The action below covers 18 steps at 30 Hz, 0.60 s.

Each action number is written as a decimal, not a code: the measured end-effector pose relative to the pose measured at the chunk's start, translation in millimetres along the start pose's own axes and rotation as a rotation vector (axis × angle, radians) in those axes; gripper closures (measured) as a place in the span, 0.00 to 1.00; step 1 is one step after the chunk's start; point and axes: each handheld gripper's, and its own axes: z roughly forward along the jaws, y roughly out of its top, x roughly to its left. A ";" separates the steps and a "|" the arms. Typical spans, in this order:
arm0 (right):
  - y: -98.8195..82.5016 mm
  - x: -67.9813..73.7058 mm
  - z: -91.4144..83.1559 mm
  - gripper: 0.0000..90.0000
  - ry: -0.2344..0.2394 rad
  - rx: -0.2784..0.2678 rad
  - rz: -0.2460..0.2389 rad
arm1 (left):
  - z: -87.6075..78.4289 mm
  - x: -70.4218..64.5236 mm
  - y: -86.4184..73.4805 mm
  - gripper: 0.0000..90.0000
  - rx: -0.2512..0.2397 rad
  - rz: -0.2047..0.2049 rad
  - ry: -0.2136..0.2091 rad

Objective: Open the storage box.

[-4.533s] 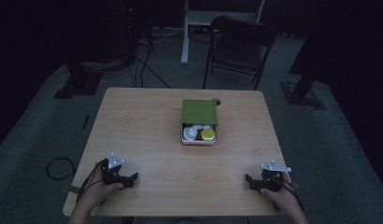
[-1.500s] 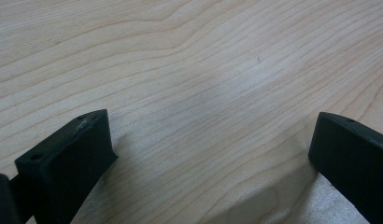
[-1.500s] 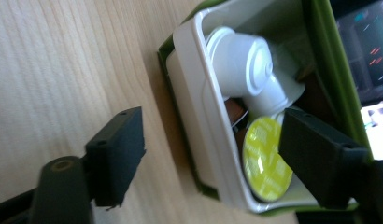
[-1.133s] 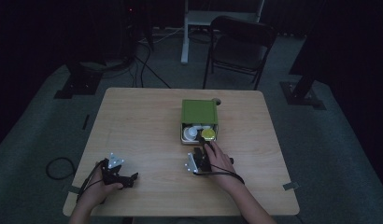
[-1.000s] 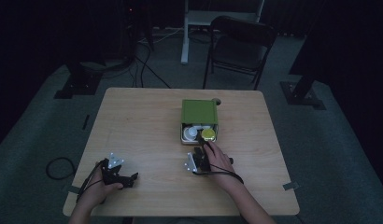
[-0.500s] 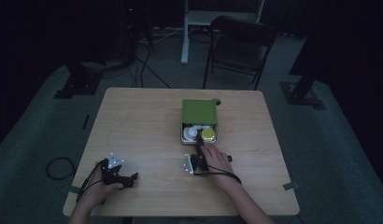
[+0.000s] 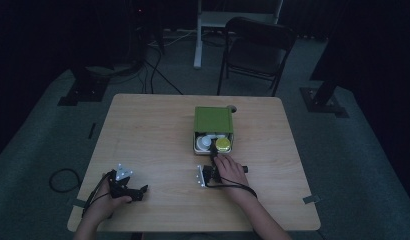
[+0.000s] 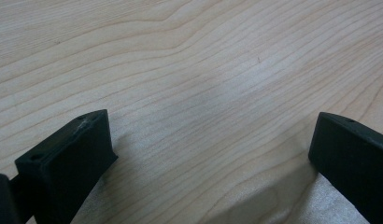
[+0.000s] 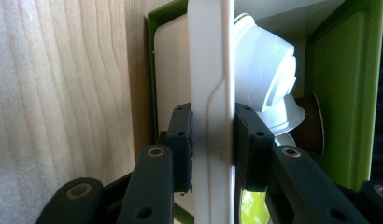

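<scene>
A green box (image 7: 213, 119) sits at the table's middle with its open end toward me. Inside is a white tray (image 9: 171, 70) holding a white cup (image 7: 205, 142) and a yellow-lidded item (image 7: 223, 145). My right gripper (image 7: 213, 161) reaches the tray's near edge. In the right gripper view its jaws have just been closing and now press on the tray's white front rim (image 9: 212, 93) from both sides, gripper (image 9: 212, 140) shut on it. The cup (image 9: 264, 70) lies just behind the rim. My left gripper (image 7: 142, 190) rests open on the bare wood (image 8: 213, 144) at the front left.
The wooden table (image 7: 143, 130) is bare to the left of the box. A cable runs from the right gripper across the person's wrist. A dark chair (image 7: 258, 50) stands beyond the table's far edge.
The right hand has come from the table's front right corner to the box's open end, and its gripper now sits at the tray's edge. The left hand has stayed put.
</scene>
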 end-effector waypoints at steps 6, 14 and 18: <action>0.1 -0.3 0.0 0.79 0.003 -0.001 -0.003 | 0.0 0.0 0.0 0.00 0.000 0.000 0.000; 0.1 -2.9 -1.0 0.80 0.024 0.003 -0.007 | 0.0 0.0 0.0 0.00 0.000 0.000 0.000; -0.4 -3.7 -3.8 0.80 0.040 -0.005 -0.005 | 0.0 0.0 0.0 0.00 0.000 0.000 0.000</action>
